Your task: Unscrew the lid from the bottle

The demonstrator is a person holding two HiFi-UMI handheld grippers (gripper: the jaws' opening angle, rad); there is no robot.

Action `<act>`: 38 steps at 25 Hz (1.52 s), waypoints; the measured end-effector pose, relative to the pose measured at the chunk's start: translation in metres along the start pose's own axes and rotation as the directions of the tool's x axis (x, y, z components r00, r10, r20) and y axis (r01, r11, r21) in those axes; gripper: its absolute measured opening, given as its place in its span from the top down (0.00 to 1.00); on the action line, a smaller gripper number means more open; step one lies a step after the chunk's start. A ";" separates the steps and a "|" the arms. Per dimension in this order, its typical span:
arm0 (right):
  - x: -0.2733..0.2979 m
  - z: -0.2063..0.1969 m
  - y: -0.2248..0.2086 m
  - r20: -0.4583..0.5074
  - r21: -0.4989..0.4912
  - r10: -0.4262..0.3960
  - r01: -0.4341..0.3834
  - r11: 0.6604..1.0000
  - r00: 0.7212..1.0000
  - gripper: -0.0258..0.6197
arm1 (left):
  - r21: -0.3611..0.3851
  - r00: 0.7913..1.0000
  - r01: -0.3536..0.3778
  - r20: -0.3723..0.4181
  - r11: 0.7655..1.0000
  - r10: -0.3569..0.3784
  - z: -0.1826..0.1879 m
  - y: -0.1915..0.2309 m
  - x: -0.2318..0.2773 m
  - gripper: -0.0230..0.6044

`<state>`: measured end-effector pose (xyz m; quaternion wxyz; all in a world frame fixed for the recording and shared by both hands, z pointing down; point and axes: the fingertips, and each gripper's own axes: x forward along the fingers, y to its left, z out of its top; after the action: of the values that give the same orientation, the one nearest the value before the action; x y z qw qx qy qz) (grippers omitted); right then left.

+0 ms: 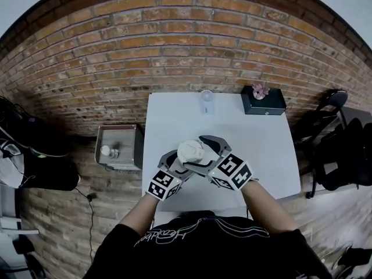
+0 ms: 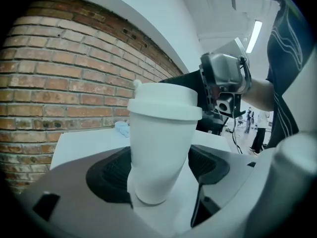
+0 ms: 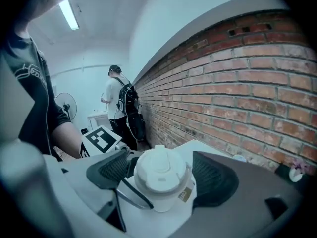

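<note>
A white bottle (image 1: 189, 151) with a white screw lid (image 3: 159, 166) is held above the white table (image 1: 256, 150), near its front edge. My left gripper (image 1: 179, 164) is shut on the lower body of the bottle (image 2: 161, 152), one dark pad on each side. In the left gripper view the lid (image 2: 166, 105) is upright, tilted a little. My right gripper (image 1: 201, 154) comes from the right with its jaws on either side of the lid. In the right gripper view its pads (image 3: 214, 180) stand narrowly apart from the lid's rim, so this gripper (image 3: 162, 175) is open.
A black box (image 1: 264, 102) topped with a pink flower and a small clear cup (image 1: 207, 96) sit at the table's far edge by the brick wall. A metal bin (image 1: 119, 147) stands left of the table, a black chair (image 1: 332, 112) right. A person (image 3: 118, 105) stands in the background.
</note>
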<state>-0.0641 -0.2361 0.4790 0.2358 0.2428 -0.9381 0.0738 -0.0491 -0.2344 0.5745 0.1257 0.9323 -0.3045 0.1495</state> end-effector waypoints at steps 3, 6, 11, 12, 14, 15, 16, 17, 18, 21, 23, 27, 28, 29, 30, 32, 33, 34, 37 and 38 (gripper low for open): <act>0.007 -0.011 0.005 -0.021 0.012 -0.047 0.048 0.999 0.999 0.35 | 0.001 1.000 0.007 -0.005 1.000 -0.007 -0.002 0.000 -0.001 0.36; 0.011 -0.018 0.002 -0.033 0.036 -0.104 0.106 0.994 0.994 0.42 | 0.001 1.000 0.017 -0.009 1.000 -0.017 -0.003 -0.001 0.000 0.36; 0.011 -0.018 -0.001 -0.022 0.041 -0.107 0.108 0.993 0.994 0.43 | 0.001 1.000 0.012 -0.005 1.000 -0.012 -0.002 -0.001 -0.001 0.36; 0.010 -0.018 -0.001 -0.021 0.040 -0.104 0.104 0.994 0.994 0.43 | 0.001 1.000 0.012 -0.006 1.000 -0.012 -0.001 -0.001 0.000 0.36; 0.010 -0.018 -0.001 -0.018 0.036 -0.097 0.098 0.995 0.995 0.43 | -0.001 1.000 0.017 -0.007 1.000 -0.017 -0.001 -0.002 0.000 0.36; 0.010 -0.019 -0.001 -0.018 0.034 -0.093 0.093 0.995 0.996 0.43 | -0.002 1.000 0.019 -0.008 1.000 -0.019 -0.002 -0.002 0.000 0.36; 0.010 -0.019 0.000 -0.020 0.032 -0.087 0.087 0.996 0.996 0.43 | -0.003 1.000 0.019 -0.009 1.000 -0.019 -0.002 -0.003 0.000 0.36; 0.010 -0.019 0.000 -0.022 0.028 -0.078 0.079 0.996 0.997 0.43 | -0.003 1.000 0.020 -0.011 1.000 -0.020 -0.002 -0.002 -0.001 0.36; 0.011 -0.019 0.000 -0.024 0.022 -0.067 0.067 0.997 0.997 0.43 | -0.002 1.000 0.020 -0.013 1.000 -0.020 -0.002 -0.002 -0.001 0.36; 0.011 -0.019 0.001 -0.044 -0.017 -0.009 0.008 1.000 0.999 0.43 | -0.001 1.000 0.022 -0.018 1.000 -0.022 -0.002 -0.002 -0.001 0.36; 0.012 -0.021 0.003 -0.072 -0.054 0.054 -0.058 0.997 0.996 0.43 | 0.001 0.999 0.028 -0.021 1.000 -0.027 -0.004 -0.003 -0.001 0.36; 0.011 -0.022 0.007 -0.110 -0.121 0.196 -0.209 0.970 0.974 0.43 | 0.013 0.998 0.051 -0.042 0.999 -0.050 -0.005 -0.004 -0.003 0.36; 0.011 -0.022 0.008 -0.115 -0.136 0.229 -0.243 0.960 0.967 0.43 | 0.014 0.997 0.060 -0.048 0.998 -0.059 -0.005 -0.004 -0.003 0.36; 0.010 -0.022 0.008 -0.124 -0.151 0.259 -0.277 0.949 0.958 0.43 | 0.016 0.996 0.069 -0.054 0.997 -0.069 -0.005 -0.005 -0.003 0.36; 0.010 -0.023 0.009 -0.138 -0.167 0.290 -0.310 0.936 0.947 0.43 | 0.017 0.995 0.079 -0.059 0.997 -0.078 -0.005 -0.005 -0.003 0.37; 0.009 -0.024 0.010 -0.173 -0.199 0.350 -0.381 0.903 0.920 0.43 | 0.023 0.994 0.095 -0.064 0.995 -0.094 -0.005 -0.006 -0.003 0.37; 0.009 -0.024 0.010 -0.188 -0.214 0.381 -0.416 0.884 0.905 0.43 | 0.026 0.993 0.103 -0.064 0.994 -0.101 -0.005 -0.007 -0.003 0.37; 0.008 -0.025 0.011 -0.200 -0.227 0.410 -0.449 0.864 0.890 0.43 | 0.029 0.992 0.110 -0.064 0.994 -0.108 -0.004 -0.007 -0.003 0.37; 0.006 -0.025 0.012 -0.238 -0.267 0.489 -0.540 0.798 0.839 0.43 | 0.039 0.990 0.128 -0.068 0.991 -0.125 -0.004 -0.008 -0.003 0.37; 0.006 -0.026 0.012 -0.257 -0.282 0.510 -0.569 0.773 0.821 0.43 | 0.042 0.989 0.134 -0.069 0.990 -0.131 -0.004 -0.008 -0.003 0.37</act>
<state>-0.0641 -0.2219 0.5043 0.3206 -0.0898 -0.9429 -0.0080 -0.0475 -0.2251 0.5757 0.1237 0.9477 -0.2341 0.1784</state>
